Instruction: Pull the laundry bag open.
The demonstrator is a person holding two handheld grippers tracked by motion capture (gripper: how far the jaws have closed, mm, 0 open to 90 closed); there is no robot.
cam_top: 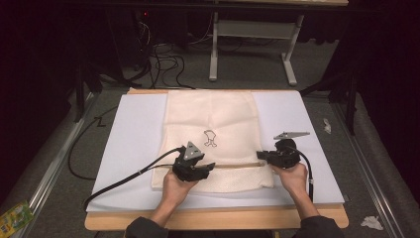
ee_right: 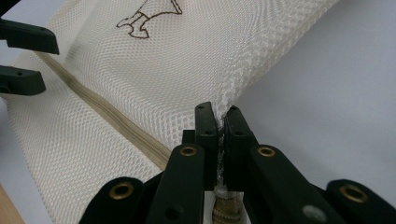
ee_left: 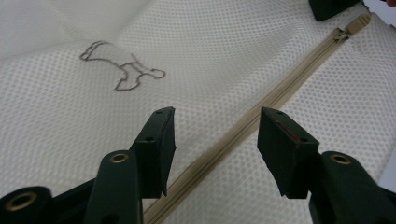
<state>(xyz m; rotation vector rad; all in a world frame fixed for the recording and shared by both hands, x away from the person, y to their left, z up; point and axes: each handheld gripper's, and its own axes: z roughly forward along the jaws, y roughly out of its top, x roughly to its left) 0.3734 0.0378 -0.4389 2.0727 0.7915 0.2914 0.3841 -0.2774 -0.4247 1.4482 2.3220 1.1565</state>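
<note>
Surface: white mat [cam_top: 133, 148] on a wooden table [cam_top: 213, 220], with dark floor and black cables behind it at 12 o'clock.
Bag: cream mesh bag [cam_top: 213, 116] lies flat in the middle of the mat; its far edge reaches the 12 o'clock edge of the mat.
Drawing: small dark outline figure [cam_top: 210, 138] near the centre of the bag, also seen in the left gripper view [ee_left: 123, 70].
Zipper: beige zipper [cam_top: 237, 165] runs across the bag from 9 to 3 o'clock, near the 6 o'clock edge; in the left gripper view [ee_left: 261, 109] it passes between the jaws.
Left gripper: left gripper [ee_left: 215, 140] is at 7 o'clock of the bag, over the zipper line; the jaws stand wide apart and hold nothing.
Right gripper: right gripper [ee_right: 218, 123] is at the 3 o'clock edge of the bag; the jaws are pressed together on a fold of the mesh, which is lifted a little from the mat.
Hands: left hand [cam_top: 174, 186] and right hand [cam_top: 293, 178] come in from 6 o'clock, each holding its gripper.
</note>
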